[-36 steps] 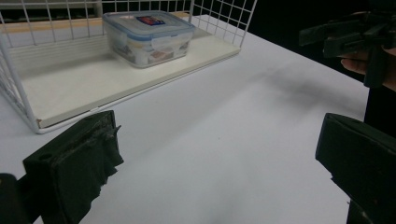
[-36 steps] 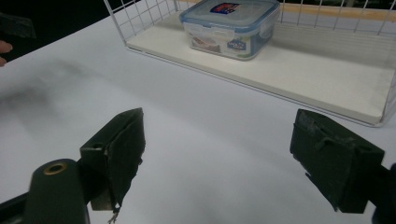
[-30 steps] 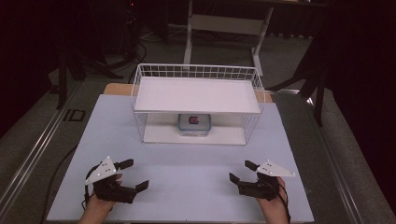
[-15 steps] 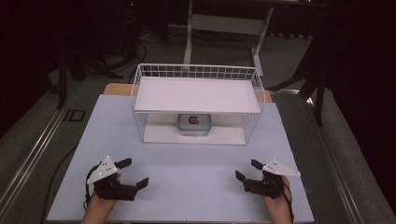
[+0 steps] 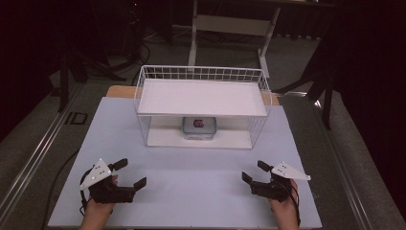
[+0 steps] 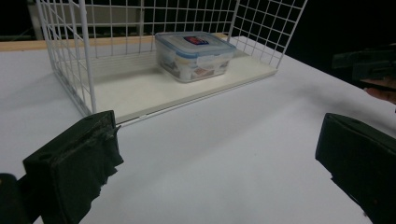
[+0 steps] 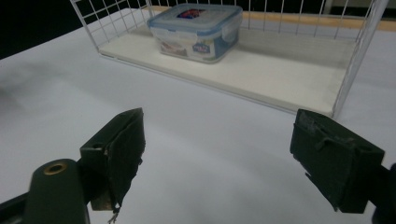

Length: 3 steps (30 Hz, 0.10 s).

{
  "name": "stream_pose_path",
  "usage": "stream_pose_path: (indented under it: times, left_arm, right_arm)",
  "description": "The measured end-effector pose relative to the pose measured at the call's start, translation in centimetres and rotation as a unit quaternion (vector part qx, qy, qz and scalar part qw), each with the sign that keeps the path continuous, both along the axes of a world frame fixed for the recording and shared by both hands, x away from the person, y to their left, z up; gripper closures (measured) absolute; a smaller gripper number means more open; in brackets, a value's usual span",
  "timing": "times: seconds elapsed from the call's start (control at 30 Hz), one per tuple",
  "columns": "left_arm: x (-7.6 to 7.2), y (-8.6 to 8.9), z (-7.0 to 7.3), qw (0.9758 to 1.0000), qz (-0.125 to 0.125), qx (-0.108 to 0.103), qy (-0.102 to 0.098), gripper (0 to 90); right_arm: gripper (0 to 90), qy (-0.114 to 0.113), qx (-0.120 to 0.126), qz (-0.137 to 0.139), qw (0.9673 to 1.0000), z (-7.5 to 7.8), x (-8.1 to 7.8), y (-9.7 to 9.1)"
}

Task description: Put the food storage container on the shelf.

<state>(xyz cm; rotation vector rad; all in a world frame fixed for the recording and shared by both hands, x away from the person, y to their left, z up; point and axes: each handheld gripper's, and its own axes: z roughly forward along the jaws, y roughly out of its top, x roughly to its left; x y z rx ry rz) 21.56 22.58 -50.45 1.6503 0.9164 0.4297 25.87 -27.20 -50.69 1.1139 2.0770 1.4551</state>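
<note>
A clear plastic container with a blue-rimmed lid (image 5: 198, 128) sits on the lower board of a white wire rack (image 5: 143, 125), under its upper shelf (image 5: 201, 97). My left gripper (image 5: 131, 173) rests open near the table's front left, pointing toward the rack. My right gripper (image 5: 254, 171) is open at the front right. The left gripper view has the container (image 6: 194, 55) ahead, beyond the wide-spread jaws of the left gripper (image 6: 219, 163). Seen between the parted jaws of the right gripper (image 7: 224, 154), the container (image 7: 196, 31) is far ahead. Neither gripper holds anything.
The white table (image 5: 191, 167) is bare between the rack and the grippers. Wire side walls (image 6: 70, 56) close the rack's ends; its front is open. A wooden strip (image 5: 119, 90) runs behind the rack. The other gripper (image 6: 369, 65) shows at the right of the left gripper view.
My right gripper has drifted slightly to the right. The left gripper has barely moved. Both stay open.
</note>
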Motion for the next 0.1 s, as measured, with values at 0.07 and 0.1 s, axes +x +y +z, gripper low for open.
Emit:
stream_pose_path:
  times: [0.07,0.1]
  left_arm:
    - [-0.07,-0.03,-0.02,1.0000,0.000,-0.001,-0.001,0.6]
    - [-0.07,-0.03,-0.01,1.0000,-0.001,-0.001,0.000,0.6]
  right_arm:
    - [17.8,-0.005,0.001,0.002,1.0000,0.08,0.03,0.16]
    - [17.7,-0.008,-0.004,0.000,1.0000,0.14,0.02,0.31]
